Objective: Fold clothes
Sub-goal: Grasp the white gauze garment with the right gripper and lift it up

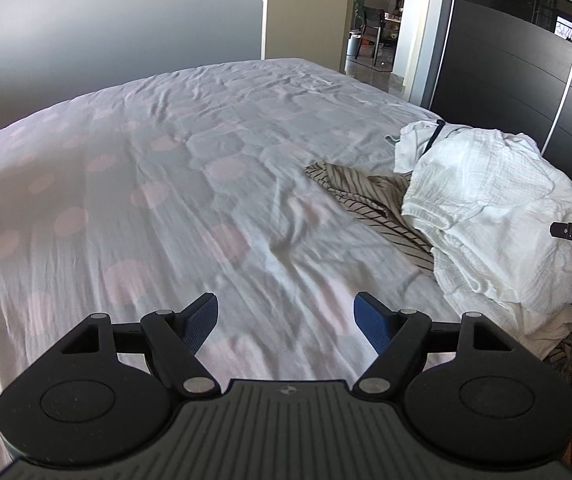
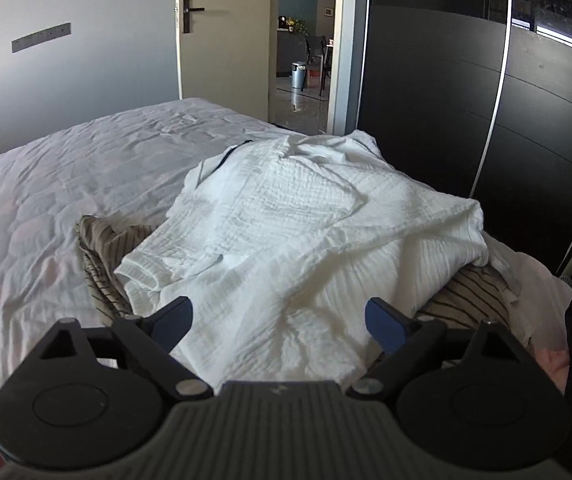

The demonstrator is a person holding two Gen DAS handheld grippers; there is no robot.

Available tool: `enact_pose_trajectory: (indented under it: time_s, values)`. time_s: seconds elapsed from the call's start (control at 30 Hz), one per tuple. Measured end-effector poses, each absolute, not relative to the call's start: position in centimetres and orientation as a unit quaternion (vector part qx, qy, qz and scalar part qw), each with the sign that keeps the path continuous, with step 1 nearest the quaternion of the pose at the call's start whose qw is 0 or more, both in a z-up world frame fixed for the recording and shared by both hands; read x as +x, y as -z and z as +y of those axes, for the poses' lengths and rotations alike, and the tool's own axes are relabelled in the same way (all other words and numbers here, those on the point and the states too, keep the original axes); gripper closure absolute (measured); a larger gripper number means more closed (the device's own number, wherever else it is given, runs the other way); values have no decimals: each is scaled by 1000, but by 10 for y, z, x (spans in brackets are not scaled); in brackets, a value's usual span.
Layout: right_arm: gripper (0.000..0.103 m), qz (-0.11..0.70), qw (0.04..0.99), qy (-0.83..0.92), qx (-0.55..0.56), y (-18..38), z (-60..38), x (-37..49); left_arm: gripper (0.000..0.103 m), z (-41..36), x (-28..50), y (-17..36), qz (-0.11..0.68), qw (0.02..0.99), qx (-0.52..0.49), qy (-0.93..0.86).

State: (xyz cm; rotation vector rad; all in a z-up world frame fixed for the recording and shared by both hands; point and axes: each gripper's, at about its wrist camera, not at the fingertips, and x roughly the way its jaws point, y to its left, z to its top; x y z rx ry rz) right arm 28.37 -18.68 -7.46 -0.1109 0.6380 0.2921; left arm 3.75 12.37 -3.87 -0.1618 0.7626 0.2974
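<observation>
Nearest the right wrist camera, the black right gripper (image 2: 278, 320) is held spread wide and empty over a crumpled white crinkle-cotton garment (image 2: 306, 220), apparently for grasping. Beneath lies a beige striped cloth (image 2: 98, 248). The left gripper (image 1: 286, 316), equally wide, is kept over bare pink-dotted white bedding (image 1: 146, 184).

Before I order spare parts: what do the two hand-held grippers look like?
Both match. The left hand-held gripper and right hand-held gripper have a ribbed grey body with a small round emblem, black linkage arms with silver pivot pins, round black discs either side, and blue finger pads.
</observation>
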Motion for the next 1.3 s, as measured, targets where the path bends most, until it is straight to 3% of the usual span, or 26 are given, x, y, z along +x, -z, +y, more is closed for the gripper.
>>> enact_pose_trajectory:
  time_s: [0.1,0.17,0.2,0.3,0.6,0.93,1.13,1.3]
  values:
    - [28,329,933,-132,-59,87,-178,310,14,137,35,41,377,909,-80,-160]
    - [49,335,931,-130,-64,92,-173,322,14,145,33,42,381,905,-81,-171]
    - [72,339,929,-133,-64,93,-171,326,15,150,32,43,383,903,-81,-176]
    - [82,334,929,-148,-58,80,-164,329,14,159,28,40,383,901,-78,-189]
    - [88,204,935,-281,-67,-57,-104,288,14,167,8,-10,337,917,-44,-209]
    - [89,73,887,-451,-63,-208,12,179,15,189,-45,-96,253,926,-10,-279]
    - [89,47,851,-522,-35,-231,70,122,14,212,-73,-115,235,916,-20,-324]
    - [89,108,817,-561,-70,-175,104,96,14,240,-86,-97,269,897,-38,-349]
